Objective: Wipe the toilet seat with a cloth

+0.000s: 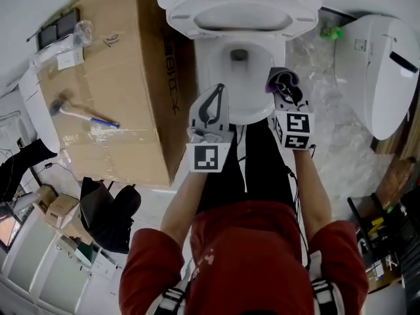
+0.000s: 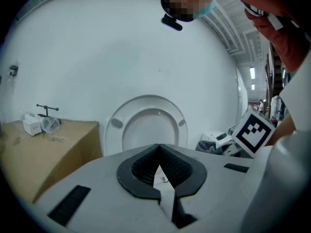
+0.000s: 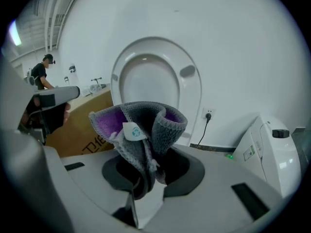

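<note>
The white toilet (image 1: 240,77) stands ahead of me with its seat (image 1: 241,13) raised; the seat also shows upright in the left gripper view (image 2: 146,125) and the right gripper view (image 3: 156,76). My right gripper (image 1: 284,89) hangs over the bowl's right rim, shut on a bunched grey and purple cloth (image 1: 283,79) that rises out of the jaws (image 3: 141,130). My left gripper (image 1: 212,102) hovers over the bowl's left front rim with its jaws shut and nothing between them (image 2: 158,147). The right gripper's marker cube (image 2: 254,132) shows beside it.
A large cardboard box (image 1: 111,77) stands left of the toilet, with a hammer (image 1: 80,113) and wrapped parts on top. Another white toilet fixture (image 1: 380,64) lies at the right. A wall socket with a cable (image 3: 208,115) is behind. A black bag (image 1: 108,215) lies on the floor.
</note>
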The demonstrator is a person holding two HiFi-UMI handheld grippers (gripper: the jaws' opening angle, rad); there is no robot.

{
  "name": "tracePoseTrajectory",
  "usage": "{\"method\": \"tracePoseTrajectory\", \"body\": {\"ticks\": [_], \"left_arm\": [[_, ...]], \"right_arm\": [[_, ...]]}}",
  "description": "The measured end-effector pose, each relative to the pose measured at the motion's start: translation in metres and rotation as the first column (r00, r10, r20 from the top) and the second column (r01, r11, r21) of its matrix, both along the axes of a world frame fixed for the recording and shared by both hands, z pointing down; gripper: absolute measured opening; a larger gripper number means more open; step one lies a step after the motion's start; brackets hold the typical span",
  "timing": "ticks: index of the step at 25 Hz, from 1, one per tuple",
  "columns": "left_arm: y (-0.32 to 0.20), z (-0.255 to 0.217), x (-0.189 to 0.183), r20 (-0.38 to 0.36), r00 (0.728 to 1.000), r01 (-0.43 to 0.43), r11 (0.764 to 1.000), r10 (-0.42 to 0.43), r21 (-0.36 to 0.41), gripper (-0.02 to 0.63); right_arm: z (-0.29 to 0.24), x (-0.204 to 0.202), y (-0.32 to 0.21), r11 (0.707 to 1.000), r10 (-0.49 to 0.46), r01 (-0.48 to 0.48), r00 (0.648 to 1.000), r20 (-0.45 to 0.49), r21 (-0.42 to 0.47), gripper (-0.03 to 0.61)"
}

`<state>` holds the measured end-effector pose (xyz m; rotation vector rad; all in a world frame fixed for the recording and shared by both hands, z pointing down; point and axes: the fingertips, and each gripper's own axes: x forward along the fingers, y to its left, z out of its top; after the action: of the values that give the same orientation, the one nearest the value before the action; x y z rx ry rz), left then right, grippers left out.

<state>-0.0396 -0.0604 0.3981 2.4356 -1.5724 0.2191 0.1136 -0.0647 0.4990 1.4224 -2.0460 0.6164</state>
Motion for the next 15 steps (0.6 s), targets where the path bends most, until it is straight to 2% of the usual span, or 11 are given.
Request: {"method": "tracePoseTrajectory", "body": {"ticks": [5,8,12,15], "left_arm": [[0.008,-0.07,-0.017,-0.01,1.0,0.027,1.0,-0.026,0.014,0.015],[0.007,-0.117,-0.027,-0.011,0.999,0.048,0.998,-0.047,0.049,0.015],[0.011,-0.179,-0.04,0.002,0.998,0.055,0.99,-0.056,0.129,0.014],[0.01,-0.221,-0.051,-0.003,0.998,0.065,0.98,-0.066,0.186,0.014]], "right_arm": [[-0.102,-0.013,0.018,0.997,-0.002,0.0,1.0,0.029,0.072,0.089],[-0.169,-0.015,0.013,0.984,0.006,-0.013,0.999,0.042,0.175,0.09],[-0.26,-0.009,0.008,0.94,0.024,-0.046,0.997,0.07,0.337,0.089],[-0.319,-0.002,0.004,0.89,0.03,-0.065,0.996,0.086,0.452,0.089]]}}
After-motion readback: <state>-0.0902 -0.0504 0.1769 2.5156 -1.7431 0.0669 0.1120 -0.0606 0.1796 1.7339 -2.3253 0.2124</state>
